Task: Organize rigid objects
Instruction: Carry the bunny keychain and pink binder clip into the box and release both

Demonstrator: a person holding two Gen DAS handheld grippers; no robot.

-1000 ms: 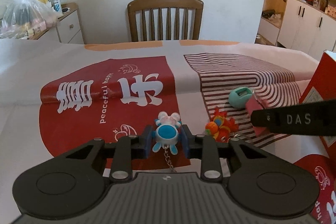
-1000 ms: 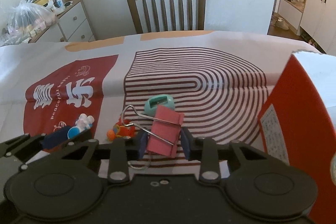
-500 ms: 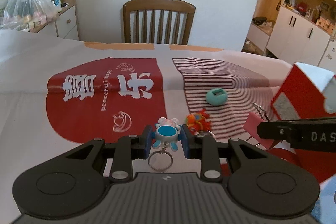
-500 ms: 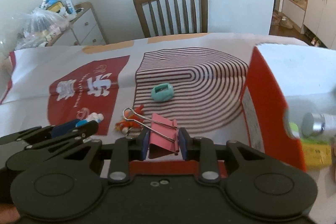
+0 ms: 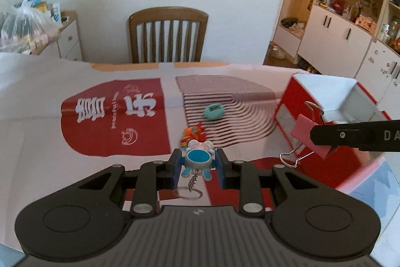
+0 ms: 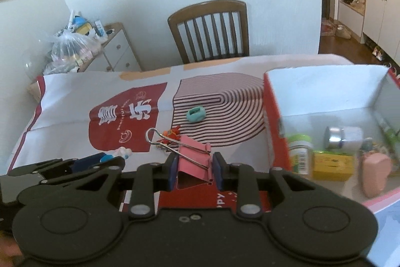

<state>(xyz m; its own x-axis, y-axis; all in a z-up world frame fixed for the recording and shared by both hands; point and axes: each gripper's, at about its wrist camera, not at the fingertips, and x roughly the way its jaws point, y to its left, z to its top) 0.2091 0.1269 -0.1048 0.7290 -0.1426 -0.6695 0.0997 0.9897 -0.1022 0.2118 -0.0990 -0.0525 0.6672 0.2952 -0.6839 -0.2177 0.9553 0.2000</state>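
Above the table, squeezing a small hard blue-and-white toy keychain (image 5: 198,160) and a stiff pink metal binder clip (image 6: 193,157) by their sides, both feeling light.

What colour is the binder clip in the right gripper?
Pink, with silver wire handles. The binder clip shows best in the right wrist view, clamped in the right gripper.

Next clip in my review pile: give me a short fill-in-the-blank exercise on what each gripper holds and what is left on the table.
1. The left gripper is shut on a blue and white ____ with a chain and ring.
2. The right gripper is shut on a pink ____ clip with wire handles.
3. The red box stands to the ____ of the striped print in both views.
4. The teal sharpener lies on the ____ part of the table cover.

Missing words: keychain; binder; right; striped
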